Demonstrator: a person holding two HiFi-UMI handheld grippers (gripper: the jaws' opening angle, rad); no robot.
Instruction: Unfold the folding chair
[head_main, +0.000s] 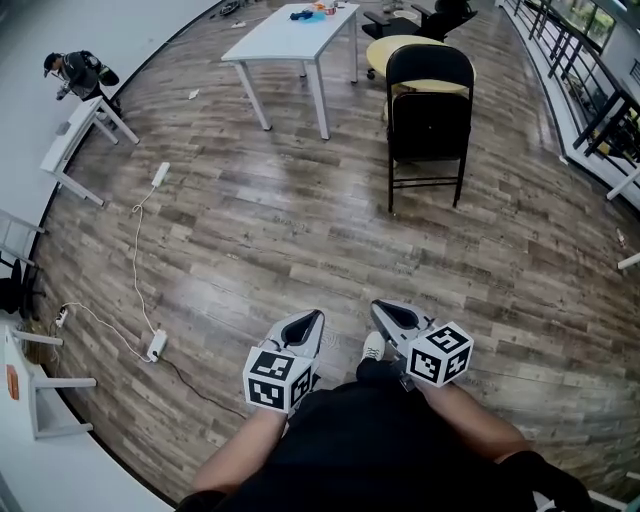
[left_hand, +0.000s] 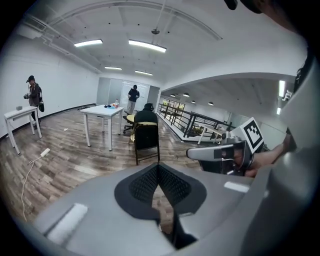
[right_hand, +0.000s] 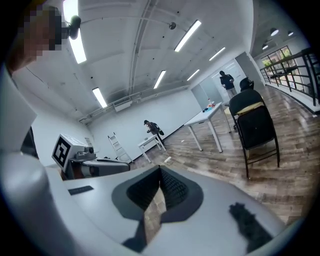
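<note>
Well ahead of the closed, empty left gripper (head_main: 310, 320) and right gripper (head_main: 386, 311), the folding chair (head_main: 430, 112) is judged rigid and weighty; backrest (head_main: 430, 63) and seat edge (head_main: 430, 157) should be gripped.

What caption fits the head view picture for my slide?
Left gripper and right gripper, both shut and empty, point toward the folding chair standing folded on the wood floor.
</note>
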